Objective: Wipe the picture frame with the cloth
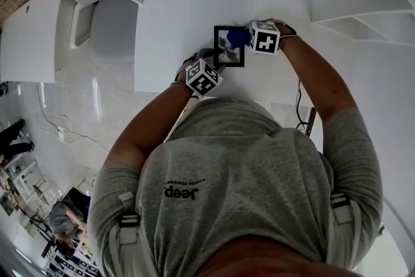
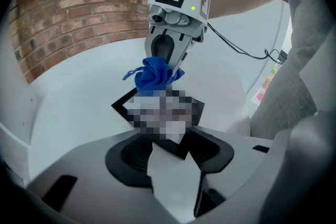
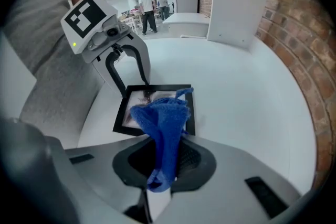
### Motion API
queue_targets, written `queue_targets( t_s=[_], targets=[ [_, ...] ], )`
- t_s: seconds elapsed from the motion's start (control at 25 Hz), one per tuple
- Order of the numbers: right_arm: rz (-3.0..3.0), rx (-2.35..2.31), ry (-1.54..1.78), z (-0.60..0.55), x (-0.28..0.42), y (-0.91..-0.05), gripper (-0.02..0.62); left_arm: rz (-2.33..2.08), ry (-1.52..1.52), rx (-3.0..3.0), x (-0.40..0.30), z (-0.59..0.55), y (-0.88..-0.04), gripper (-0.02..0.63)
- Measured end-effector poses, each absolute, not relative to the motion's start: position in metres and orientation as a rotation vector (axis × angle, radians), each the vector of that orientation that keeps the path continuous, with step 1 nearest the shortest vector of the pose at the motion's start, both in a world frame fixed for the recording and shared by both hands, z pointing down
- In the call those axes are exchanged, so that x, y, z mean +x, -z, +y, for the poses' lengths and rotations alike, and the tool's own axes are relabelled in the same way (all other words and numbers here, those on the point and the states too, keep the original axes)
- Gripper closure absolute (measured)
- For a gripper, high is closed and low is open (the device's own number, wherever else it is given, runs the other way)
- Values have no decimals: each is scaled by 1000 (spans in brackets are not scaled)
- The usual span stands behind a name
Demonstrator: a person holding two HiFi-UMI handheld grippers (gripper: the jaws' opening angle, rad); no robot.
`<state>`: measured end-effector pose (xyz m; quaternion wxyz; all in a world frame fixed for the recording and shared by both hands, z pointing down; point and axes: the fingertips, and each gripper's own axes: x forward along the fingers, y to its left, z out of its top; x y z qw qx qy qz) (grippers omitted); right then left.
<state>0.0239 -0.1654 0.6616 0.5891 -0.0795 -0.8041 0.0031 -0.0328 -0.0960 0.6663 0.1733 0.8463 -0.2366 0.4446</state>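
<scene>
You had the right gripper [image 2: 167, 62] clenched on the cloth [image 3: 160, 123], its bunch resting on the picture frame [image 3: 190, 113] just ahead. Your left gripper [image 3: 135, 87] pinched the frame's near corner, probably so it wouldn't slide on the bench [image 3: 247, 92].

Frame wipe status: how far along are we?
Done: right gripper grips the cloth, and left gripper clamps a corner of the picture frame, flat on the table. In hand: cloth rests on the frame. Left: how much is wiped cannot be told; release afterwards.
</scene>
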Motion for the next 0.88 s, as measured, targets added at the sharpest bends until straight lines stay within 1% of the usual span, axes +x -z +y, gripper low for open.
queue_targets(
  t_s=[0.24, 0.6, 0.72, 0.88],
  targets=[
    [-1839, -157, -13, -168, 50, -672, 540, -668, -1268, 2398, -32, -96, -667, 390],
    [-1871, -145, -34, -168, 46, -668, 540, -667, -1276, 2397, -31, -97, -669, 390],
    [-1938, -138, -62, -165, 29, -655, 540, -668, -1274, 2399, -31, -96, -668, 390],
    [-2026, -176, -95, -153, -9, -644, 540, -669, -1268, 2401, -30, -96, -667, 390]
  ],
)
